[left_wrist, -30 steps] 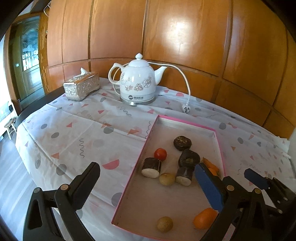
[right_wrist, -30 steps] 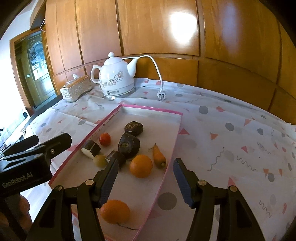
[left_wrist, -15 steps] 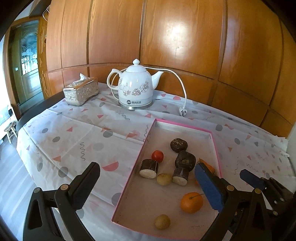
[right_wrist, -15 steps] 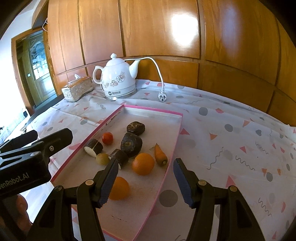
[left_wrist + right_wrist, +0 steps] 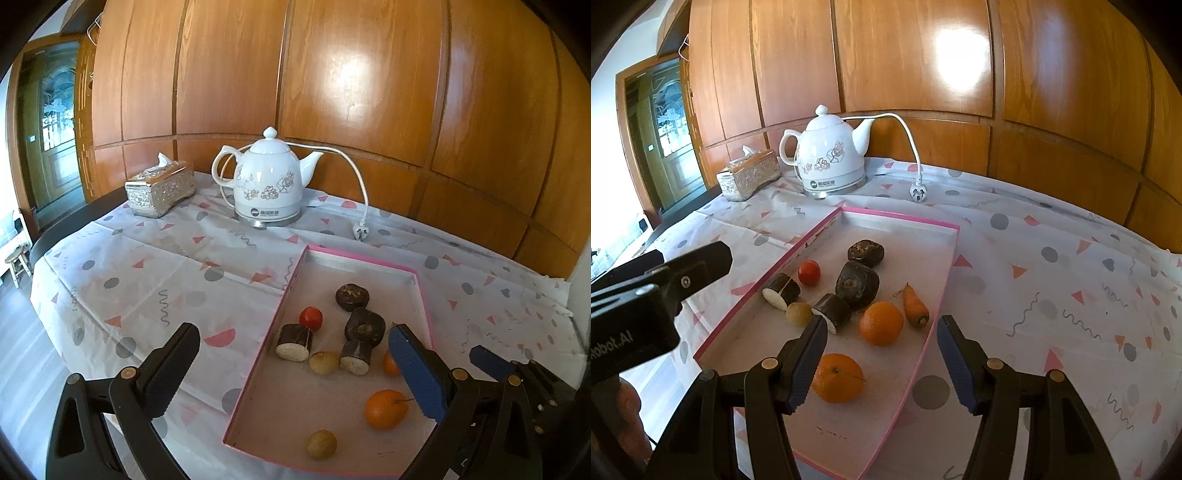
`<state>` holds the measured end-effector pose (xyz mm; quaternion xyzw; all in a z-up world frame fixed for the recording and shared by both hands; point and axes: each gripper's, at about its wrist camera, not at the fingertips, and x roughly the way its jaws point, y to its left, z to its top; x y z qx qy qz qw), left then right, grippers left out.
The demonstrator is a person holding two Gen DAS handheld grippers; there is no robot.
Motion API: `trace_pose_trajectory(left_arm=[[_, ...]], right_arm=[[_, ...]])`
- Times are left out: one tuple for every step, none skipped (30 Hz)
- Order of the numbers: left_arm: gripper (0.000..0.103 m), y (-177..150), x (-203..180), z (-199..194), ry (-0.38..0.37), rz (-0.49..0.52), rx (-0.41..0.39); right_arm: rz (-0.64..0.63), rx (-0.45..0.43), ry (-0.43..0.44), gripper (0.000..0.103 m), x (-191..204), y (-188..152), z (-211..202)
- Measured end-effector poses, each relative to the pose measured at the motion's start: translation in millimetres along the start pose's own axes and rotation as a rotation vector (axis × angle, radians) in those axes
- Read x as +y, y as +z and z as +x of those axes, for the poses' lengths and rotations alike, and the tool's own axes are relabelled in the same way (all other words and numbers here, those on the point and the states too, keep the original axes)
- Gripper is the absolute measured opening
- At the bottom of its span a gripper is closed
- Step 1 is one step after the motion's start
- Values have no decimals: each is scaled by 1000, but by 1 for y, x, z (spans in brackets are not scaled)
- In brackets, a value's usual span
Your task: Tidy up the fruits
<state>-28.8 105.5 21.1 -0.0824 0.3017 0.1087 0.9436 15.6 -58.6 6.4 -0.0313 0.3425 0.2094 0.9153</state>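
1. In the left wrist view, our left hand-held gripper [image 5: 291,373] hangs with its jaws spread wide and nothing between them, low over the near left edge of the pink-rimmed tray [image 5: 255,369]. The fruit lies loose inside the tray: a cherry tomato [image 5: 310,318], two dark cut pieces with white ends [image 5: 293,342] and [image 5: 355,357], two dark round lumps [image 5: 352,296] and [image 5: 365,327], two small tan fruits [image 5: 324,363] and [image 5: 321,444], and an orange [image 5: 386,408] near the right finger.

2. Whether the pieces have already been sorted or are yet to be, we cannot judge: they are all in the tray, bunched mid-tray. For any grasp, we judge it best to come from above, centre the round fruit between the pads and close gently, since it would roll.

3. The right wrist view shows our right hand-held gripper [image 5: 882,363] likewise gaping and empty, hovering over the tray's near right corner [image 5: 945,280]. A near orange [image 5: 837,377] sits just beside its left finger; a second orange [image 5: 881,322] and a small carrot [image 5: 914,304] lie a little farther in.

4. Around: a white kettle [image 5: 831,155] with its loose plug [image 5: 918,193] and a tissue box [image 5: 748,180] stand far on the patterned tabletop [image 5: 1052,277], well apart from the tray. The raised rim and the crowded pieces are the likely obstacles; the left hand-held gripper also sits close at the left.
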Motion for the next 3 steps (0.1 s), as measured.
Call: trace_pose_trajectory(left_arm=[[99,0,-1,-1,0,5,-4],[99,1,-2,-1,-1,12,-7],[100,1,-3,-1,-1,15,-8]], right_arm=[[-1,0,0,63,0,0,0],[-2,0,2,63,0,-1,0],[-1,-2,3,63,-1,-1,-1]])
